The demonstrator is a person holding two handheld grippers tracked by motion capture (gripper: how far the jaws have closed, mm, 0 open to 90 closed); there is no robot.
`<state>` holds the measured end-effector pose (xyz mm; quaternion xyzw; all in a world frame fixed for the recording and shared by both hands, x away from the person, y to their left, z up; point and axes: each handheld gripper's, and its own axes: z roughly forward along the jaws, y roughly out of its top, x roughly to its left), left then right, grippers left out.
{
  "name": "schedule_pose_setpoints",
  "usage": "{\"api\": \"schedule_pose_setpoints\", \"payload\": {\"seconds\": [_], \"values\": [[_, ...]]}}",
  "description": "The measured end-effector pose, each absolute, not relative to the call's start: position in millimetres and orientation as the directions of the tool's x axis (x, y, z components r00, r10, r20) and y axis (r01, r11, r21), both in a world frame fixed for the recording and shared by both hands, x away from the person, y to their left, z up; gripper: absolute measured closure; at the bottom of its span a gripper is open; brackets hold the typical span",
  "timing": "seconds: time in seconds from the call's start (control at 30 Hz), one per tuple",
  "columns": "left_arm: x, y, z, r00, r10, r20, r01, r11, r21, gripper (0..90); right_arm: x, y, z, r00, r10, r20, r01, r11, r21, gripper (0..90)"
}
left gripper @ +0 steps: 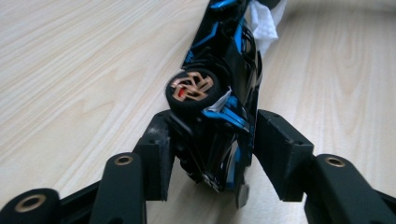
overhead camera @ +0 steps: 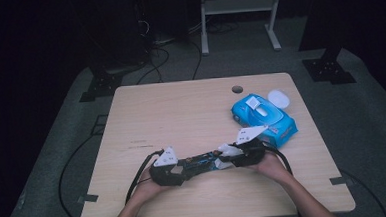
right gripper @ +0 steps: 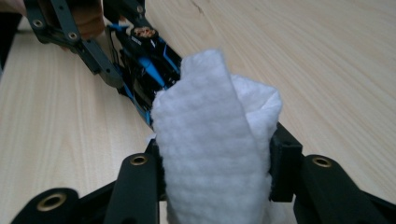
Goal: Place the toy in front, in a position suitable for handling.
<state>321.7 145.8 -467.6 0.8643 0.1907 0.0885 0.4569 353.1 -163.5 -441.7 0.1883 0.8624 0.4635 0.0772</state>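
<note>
A black and blue toy racing car (overhead camera: 200,163) is held over the near part of the wooden table (overhead camera: 181,109), between my two grippers. My left gripper (overhead camera: 182,173) is shut on one end of it. In the left gripper view the car (left gripper: 224,70) lies on its side between the pads of the left gripper (left gripper: 212,149), and a copper-spoked wheel (left gripper: 192,88) faces the camera. My right gripper (overhead camera: 228,156) is shut on a folded white wipe (right gripper: 210,140), which rests against the car's other end (right gripper: 149,65). The wipe (left gripper: 264,23) also shows beyond the car in the left gripper view.
A blue pack of wet wipes (overhead camera: 262,117) lies at the table's right, its white lid (overhead camera: 278,98) flipped open. There is a cable hole (overhead camera: 237,89) near the far edge. A white metal frame (overhead camera: 238,6) and black stands are on the floor behind.
</note>
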Motion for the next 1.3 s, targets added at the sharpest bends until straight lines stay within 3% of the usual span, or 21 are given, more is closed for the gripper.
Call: {"api": "schedule_pose_setpoints", "payload": {"seconds": [0.2,0.47,0.57,0.63,0.8,0.93,0.97,1.0,1.03,1.07,1.13,1.3], "values": [[319.1,138.5,-467.9,0.912,0.409,0.017,0.216,-0.517,0.828,55.9,347.6,-162.6,-430.4,-0.897,0.441,0.039,0.264,0.461,0.847,73.3],[323.3,134.2,-467.9,0.904,0.425,0.043,0.203,-0.516,0.832,57.6,347.9,-124.7,-427.7,-0.900,0.434,0.045,0.250,0.427,0.869,76.4],[323.8,133.8,-468.5,0.902,0.430,0.035,0.212,-0.512,0.832,48.7,348.5,-108.9,-427.9,-0.908,0.415,0.056,0.247,0.424,0.872,76.0],[325.0,133.8,-468.6,0.904,0.427,0.028,0.216,-0.511,0.832,47.7,348.3,-104.0,-428.5,-0.911,0.410,0.044,0.239,0.438,0.866,74.9],[325.7,133.5,-467.0,0.903,0.429,0.020,0.220,-0.501,0.837,42.8,347.8,-98.8,-427.5,-0.900,0.436,0.025,0.245,0.457,0.855,51.4],[327.9,133.2,-466.8,0.902,0.432,-0.009,0.242,-0.489,0.838,41.0,346.8,-107.3,-422.3,-0.886,0.464,-0.002,0.237,0.455,0.859,41.7],[329.1,133.0,-466.6,0.901,0.434,-0.014,0.249,-0.489,0.836,39.7,346.2,-110.0,-420.8,-0.883,0.470,-0.009,0.235,0.456,0.858,42.9],[330.6,132.9,-466.8,0.901,0.433,-0.022,0.254,-0.486,0.836,40.7,344.8,-114.9,-419.2,-0.880,0.474,-0.026,0.222,0.460,0.860,63.3],[330.6,132.9,-466.8,0.901,0.433,-0.022,0.254,-0.486,0.836,46.4,344.8,-114.9,-419.2,-0.880,0.474,-0.026,0.222,0.460,0.860,63.3],[330.5,132.7,-467.0,0.904,0.428,-0.011,0.241,-0.489,0.838,51.2,342.7,-117.6,-419.5,-0.877,0.478,-0.043,0.213,0.467,0.858,76.4],[330.5,133.1,-467.0,0.906,0.423,-0.007,0.235,-0.491,0.839,56.9,341.5,-114.9,-420.6,-0.868,0.495,-0.042,0.221,0.460,0.860,78.6],[330.0,132.4,-467.0,0.905,0.425,0.007,0.225,-0.495,0.839,57.9,340.7,-95.4,-422.7,-0.871,0.490,-0.012,0.228,0.427,0.875,79.4]]}}
